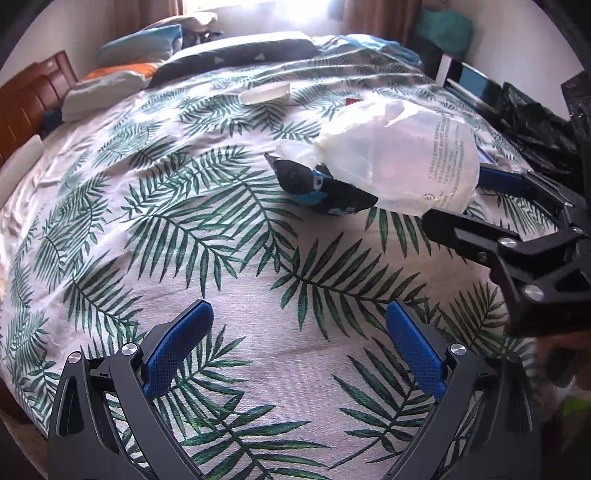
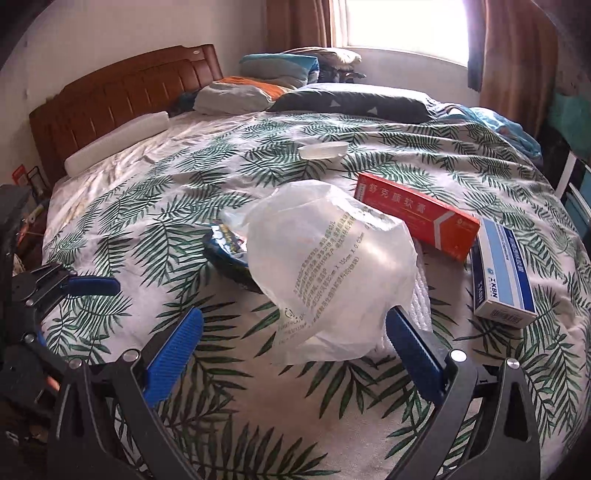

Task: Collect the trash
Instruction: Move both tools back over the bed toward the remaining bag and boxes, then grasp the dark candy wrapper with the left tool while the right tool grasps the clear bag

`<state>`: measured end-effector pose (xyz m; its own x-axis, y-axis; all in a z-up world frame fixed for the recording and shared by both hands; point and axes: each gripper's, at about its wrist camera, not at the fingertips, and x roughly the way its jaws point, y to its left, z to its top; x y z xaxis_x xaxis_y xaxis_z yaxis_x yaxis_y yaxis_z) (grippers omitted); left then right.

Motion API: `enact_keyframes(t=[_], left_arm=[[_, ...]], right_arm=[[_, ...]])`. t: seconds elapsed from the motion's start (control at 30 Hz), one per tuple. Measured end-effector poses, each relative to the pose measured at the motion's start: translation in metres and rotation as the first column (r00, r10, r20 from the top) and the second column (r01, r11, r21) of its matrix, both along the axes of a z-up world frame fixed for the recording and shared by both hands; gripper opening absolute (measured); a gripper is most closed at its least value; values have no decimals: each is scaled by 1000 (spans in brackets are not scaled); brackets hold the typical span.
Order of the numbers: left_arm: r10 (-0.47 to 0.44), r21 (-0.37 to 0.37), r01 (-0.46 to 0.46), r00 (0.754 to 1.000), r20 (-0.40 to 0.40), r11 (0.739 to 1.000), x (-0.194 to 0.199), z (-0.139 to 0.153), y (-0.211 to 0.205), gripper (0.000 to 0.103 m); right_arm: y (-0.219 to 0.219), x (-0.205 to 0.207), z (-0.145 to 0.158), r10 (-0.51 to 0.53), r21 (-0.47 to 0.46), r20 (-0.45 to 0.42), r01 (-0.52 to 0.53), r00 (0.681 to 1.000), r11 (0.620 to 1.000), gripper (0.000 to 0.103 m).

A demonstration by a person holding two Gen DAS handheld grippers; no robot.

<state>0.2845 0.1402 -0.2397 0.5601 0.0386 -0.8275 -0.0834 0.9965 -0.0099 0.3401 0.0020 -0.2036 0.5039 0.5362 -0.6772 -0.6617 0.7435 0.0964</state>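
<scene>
A crumpled clear plastic bag [image 2: 328,269] lies on the leaf-print bedspread [image 2: 147,206], its near edge between my right gripper's [image 2: 295,332] open fingers. It also shows in the left wrist view [image 1: 402,158]. A dark blue snack wrapper [image 1: 325,188] lies partly under the bag [image 2: 225,247]. A red box [image 2: 417,218] and a blue-white box [image 2: 502,273] lie right of the bag. A clear plastic lid [image 2: 323,150] lies farther back. My left gripper [image 1: 299,336] is open and empty over bare bedspread, short of the wrapper.
Pillows [image 2: 351,99] and folded bedding [image 2: 236,96] lie at the head of the bed by the brown headboard [image 2: 110,99]. A black trash bag [image 1: 535,125] lies at the bed's right edge in the left wrist view. A window [image 2: 402,26] is behind.
</scene>
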Motion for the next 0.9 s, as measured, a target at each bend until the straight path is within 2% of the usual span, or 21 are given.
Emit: enact_keyframes(t=[0.07, 0.17, 0.27, 0.37, 0.47, 0.5, 0.57, 0.6, 0.73, 0.9], left_arm=[[8, -5, -8, 1000, -1, 1000, -1, -1, 5, 97], [17, -10, -17, 1000, -1, 1000, -2, -1, 10, 97], [19, -12, -19, 1000, 2, 1000, -2, 1, 12, 97], [17, -14, -17, 1000, 3, 1000, -1, 2, 12, 97], [20, -32, -20, 1000, 6, 999, 2, 2, 13, 97], [21, -40, -21, 1000, 8, 999, 4, 2, 14, 97], [27, -52, -26, 1000, 11, 998, 8, 2, 15, 97], [30, -61, -30, 999, 13, 998, 10, 2, 16, 97], [47, -84, -45, 998, 32, 995, 22, 4, 18, 97], [65, -158, -54, 996, 63, 986, 46, 9, 22, 97]], right_arm=[[0, -2, 8, 39, 13, -2, -39, 999, 999, 97], [2, 0, 22, 32, -71, 112, -24, 993, 997, 97], [3, 18, 27, 22, -112, 151, -5, 988, 994, 97], [10, 42, 20, 57, -132, 111, -42, 992, 990, 97], [24, 55, 4, 116, -194, 84, -98, 990, 976, 96], [28, 56, -1, 133, -199, 77, -115, 988, 973, 94], [35, 58, -11, 154, -209, 45, -142, 987, 968, 74], [38, 58, -14, 154, -217, 36, -143, 987, 966, 70], [31, 50, -9, 111, -157, 38, -104, 993, 982, 68], [1, 34, 4, -4, -64, 52, 7, 999, 998, 67]])
